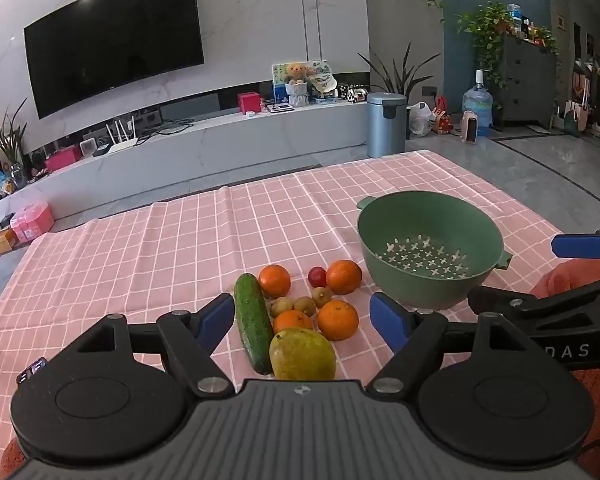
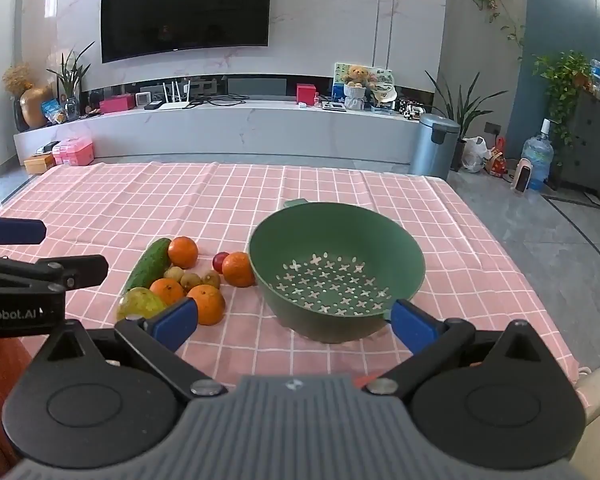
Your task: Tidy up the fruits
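Lengthwise, cucumber (image 1: 253, 322) points away toward TV; both tongs gaping, nothing held.

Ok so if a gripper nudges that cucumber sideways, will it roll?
Probably yes: the cucumber is a long round cylinder lying flat on the tablecloth. Toward the oranges it would likely stop against the mango. Its skin looks smooth, so maybe slippery.

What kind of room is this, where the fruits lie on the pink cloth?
Most likely a home living room. A large wall-mounted television hangs above a long low media console, houseplants stand nearby, and the table's pink checked tablecloth looks domestic.
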A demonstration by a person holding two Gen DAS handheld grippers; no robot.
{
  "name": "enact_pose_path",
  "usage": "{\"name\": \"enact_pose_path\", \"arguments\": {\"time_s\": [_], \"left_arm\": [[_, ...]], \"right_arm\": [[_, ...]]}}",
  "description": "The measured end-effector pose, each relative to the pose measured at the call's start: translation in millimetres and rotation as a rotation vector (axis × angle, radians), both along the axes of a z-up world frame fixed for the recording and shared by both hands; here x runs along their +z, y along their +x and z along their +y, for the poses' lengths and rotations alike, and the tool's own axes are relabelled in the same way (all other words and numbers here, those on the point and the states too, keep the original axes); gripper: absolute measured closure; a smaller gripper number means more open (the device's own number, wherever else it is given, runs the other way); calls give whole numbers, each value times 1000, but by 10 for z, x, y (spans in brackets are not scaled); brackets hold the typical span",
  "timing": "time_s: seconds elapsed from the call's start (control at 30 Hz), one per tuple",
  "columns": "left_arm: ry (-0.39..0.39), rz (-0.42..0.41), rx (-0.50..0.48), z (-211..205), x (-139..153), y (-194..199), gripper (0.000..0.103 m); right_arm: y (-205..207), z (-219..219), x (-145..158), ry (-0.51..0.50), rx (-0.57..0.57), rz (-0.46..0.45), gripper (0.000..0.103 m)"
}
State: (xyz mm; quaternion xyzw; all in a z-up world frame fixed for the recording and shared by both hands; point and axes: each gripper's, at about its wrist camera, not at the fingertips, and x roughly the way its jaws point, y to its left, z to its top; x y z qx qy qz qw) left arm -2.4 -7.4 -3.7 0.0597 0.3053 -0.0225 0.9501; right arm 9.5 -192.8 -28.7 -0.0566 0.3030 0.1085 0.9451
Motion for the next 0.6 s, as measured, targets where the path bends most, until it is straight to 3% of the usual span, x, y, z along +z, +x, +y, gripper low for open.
{"name": "enact_pose_path", "arguments": {"time_s": [0.6], "left_arm": [[-2, 19, -16, -6, -10, 8, 12]], "right_arm": [[-39, -8, 13, -10, -10, 6, 4]]}}
